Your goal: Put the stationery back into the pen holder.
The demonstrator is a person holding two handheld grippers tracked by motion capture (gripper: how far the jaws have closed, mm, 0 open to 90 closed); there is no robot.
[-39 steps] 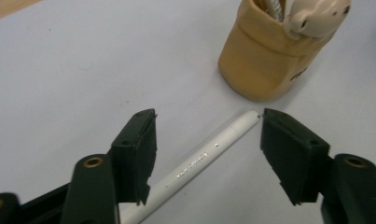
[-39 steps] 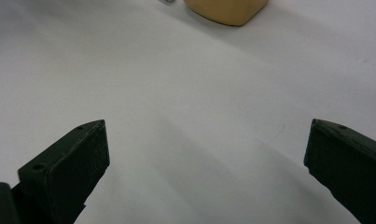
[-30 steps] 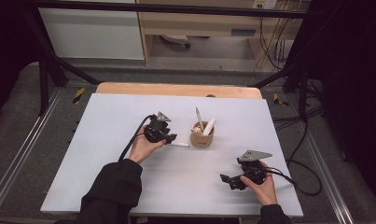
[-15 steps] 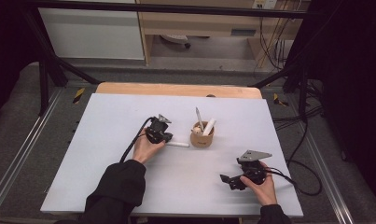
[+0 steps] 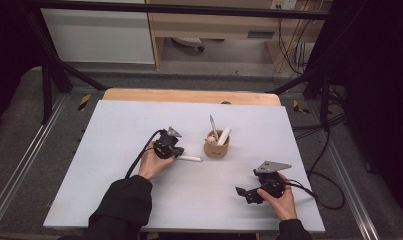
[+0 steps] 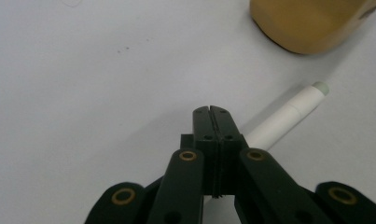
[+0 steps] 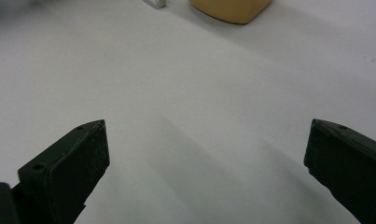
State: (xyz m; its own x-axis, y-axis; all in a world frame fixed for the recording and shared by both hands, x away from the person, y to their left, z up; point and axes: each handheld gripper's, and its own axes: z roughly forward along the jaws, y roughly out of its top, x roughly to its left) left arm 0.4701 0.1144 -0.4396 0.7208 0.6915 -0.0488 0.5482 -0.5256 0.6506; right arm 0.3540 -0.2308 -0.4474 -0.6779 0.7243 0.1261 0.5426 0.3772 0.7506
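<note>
Left gripper (image 5: 176, 152) low on white tabletop (image 5: 114, 130), jaws pressed fully together. In left gripper view, white marker (image 6: 288, 116) ran out from under closed tips, lying flat on tabletop; whether pads pinched it, cannot tell. Jaws had just been closing. Marker tip pointed toward tan wooden cup (image 5: 216, 146), near it, not touching. Cup held two upright pens. Right gripper (image 5: 246, 194) well apart, near front edge, jaws wide apart, nothing between them.
</note>
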